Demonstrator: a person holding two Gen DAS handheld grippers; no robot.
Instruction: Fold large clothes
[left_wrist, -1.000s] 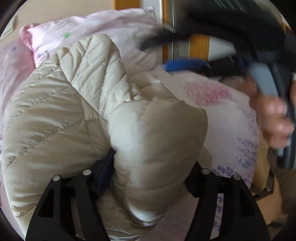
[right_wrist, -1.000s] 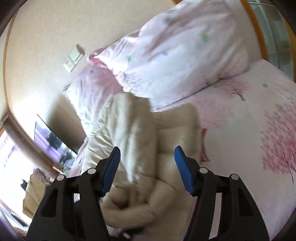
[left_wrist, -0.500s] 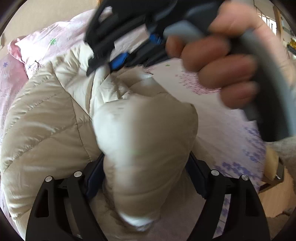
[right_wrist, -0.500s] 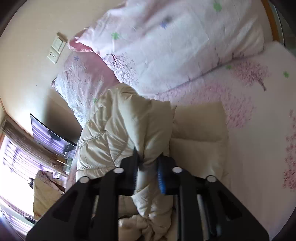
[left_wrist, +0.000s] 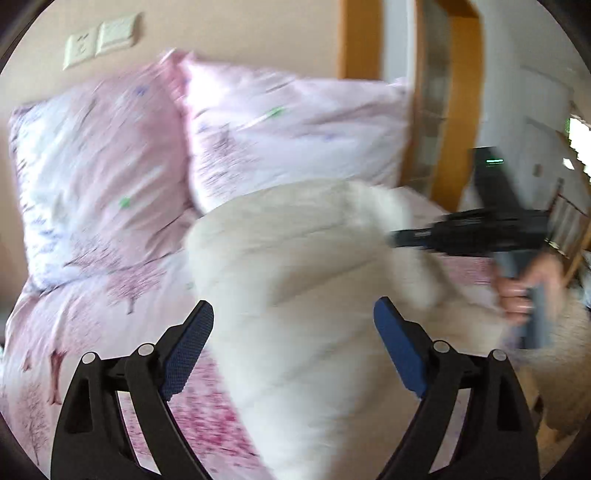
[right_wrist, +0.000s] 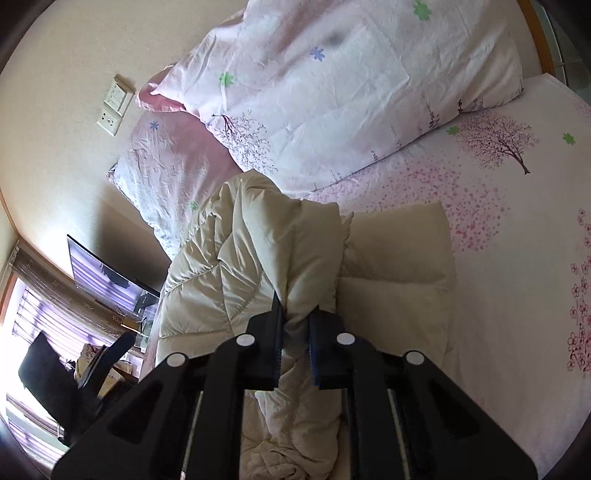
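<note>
A cream quilted down jacket (left_wrist: 295, 266) lies bunched on the pink floral bed sheet (left_wrist: 110, 302). My left gripper (left_wrist: 293, 347) has drawn back from it, and its jaws are opening wide. The jacket shows between the blue pads (left_wrist: 192, 343), but they do not press on it. My right gripper (right_wrist: 295, 332) is shut on a raised fold of the jacket (right_wrist: 258, 251), beside a flat folded part (right_wrist: 399, 258). In the blurred left wrist view, the right gripper (left_wrist: 461, 236) reaches into the jacket's far right edge, held by a hand (left_wrist: 524, 291).
Two pink floral pillows (left_wrist: 288, 129) (left_wrist: 92, 177) lean on the wall at the head of the bed. Wall switches (left_wrist: 99, 40) sit above them and a wooden door frame (left_wrist: 458, 110) stands to the right. A television (right_wrist: 107, 277) and a curtained window (right_wrist: 33, 325) are beyond the bed's left side.
My left gripper let go of the jacket sleeve, opened wider and pulled back and up. My right gripper closed on a fold of the jacket and then stayed put.
</note>
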